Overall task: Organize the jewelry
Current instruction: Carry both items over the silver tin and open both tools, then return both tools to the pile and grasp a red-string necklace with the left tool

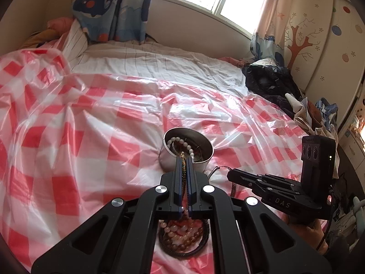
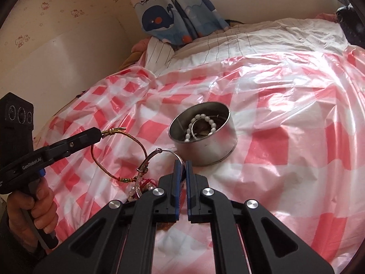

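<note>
A round metal tin (image 1: 206, 157) (image 2: 205, 150) stands on the checked plastic sheet, with a white pearl bracelet (image 1: 182, 142) (image 2: 206, 119) inside it. My left gripper (image 1: 184, 158) (image 2: 98, 134) is shut on a red and gold cord bracelet (image 1: 183, 171) (image 2: 139, 143), which hangs from its tips just left of the tin. My right gripper (image 2: 182, 162) (image 1: 229, 174) is shut on a thin silver bangle (image 2: 157, 154) (image 1: 215, 170), close to the tin's near side. A pile of beaded bracelets (image 1: 182, 235) (image 2: 141, 187) lies on the sheet under both grippers.
The red and white checked sheet (image 1: 68, 137) (image 2: 285, 137) covers a bed. A white striped quilt (image 1: 159, 64) lies behind it under whale-print curtains (image 1: 109, 6). Dark clothes (image 1: 271, 84) are heaped at the right edge. A hand (image 2: 38, 203) holds the left gripper's handle.
</note>
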Available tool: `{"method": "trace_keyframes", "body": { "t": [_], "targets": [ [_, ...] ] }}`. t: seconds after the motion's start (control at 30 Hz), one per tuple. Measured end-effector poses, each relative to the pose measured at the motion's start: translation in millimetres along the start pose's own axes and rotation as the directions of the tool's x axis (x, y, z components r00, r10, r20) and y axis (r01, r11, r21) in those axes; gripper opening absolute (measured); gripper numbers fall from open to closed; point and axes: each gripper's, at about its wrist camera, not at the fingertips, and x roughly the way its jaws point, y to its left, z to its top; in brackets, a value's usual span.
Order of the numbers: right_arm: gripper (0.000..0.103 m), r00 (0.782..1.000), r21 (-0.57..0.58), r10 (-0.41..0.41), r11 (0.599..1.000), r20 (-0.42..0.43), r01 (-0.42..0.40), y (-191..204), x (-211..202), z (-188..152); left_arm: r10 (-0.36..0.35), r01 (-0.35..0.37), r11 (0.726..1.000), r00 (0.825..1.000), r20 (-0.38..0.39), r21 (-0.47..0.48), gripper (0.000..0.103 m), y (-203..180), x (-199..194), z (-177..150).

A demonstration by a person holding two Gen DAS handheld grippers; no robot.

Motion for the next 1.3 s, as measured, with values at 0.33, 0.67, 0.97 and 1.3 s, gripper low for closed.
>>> {"method": "trace_keyframes", "body": {
  "t": [0.33,0.67,0.97,1.3],
  "targets": [
    [0.005,0.996,0.029,-0.084,0.996,0.029,0.083,-19,-4,24,-0.066,0.066,0.998,0.998,0.023,0.005,0.003,-18,30,33],
    [0.005,0.99,-0.001,-0.137,0.991,0.035,0.137,-30,19,61,0.061,-0.07,0.995,0.99,-0.127,-0.068,0.008,11,119,50],
    [0.024,0.988,-0.065,-0.146,0.988,-0.058,0.142,-16,64,64,0.082,-0.087,0.992,0.995,-0.055,-0.088,0.021,23,81,51],
    [0.044,0.988,0.031,-0.138,0.99,-0.062,0.14,-17,-7,-18,0.134,-0.13,0.991,0.983,-0.128,0.043,0.034,4,21,-27]
  ]
}}
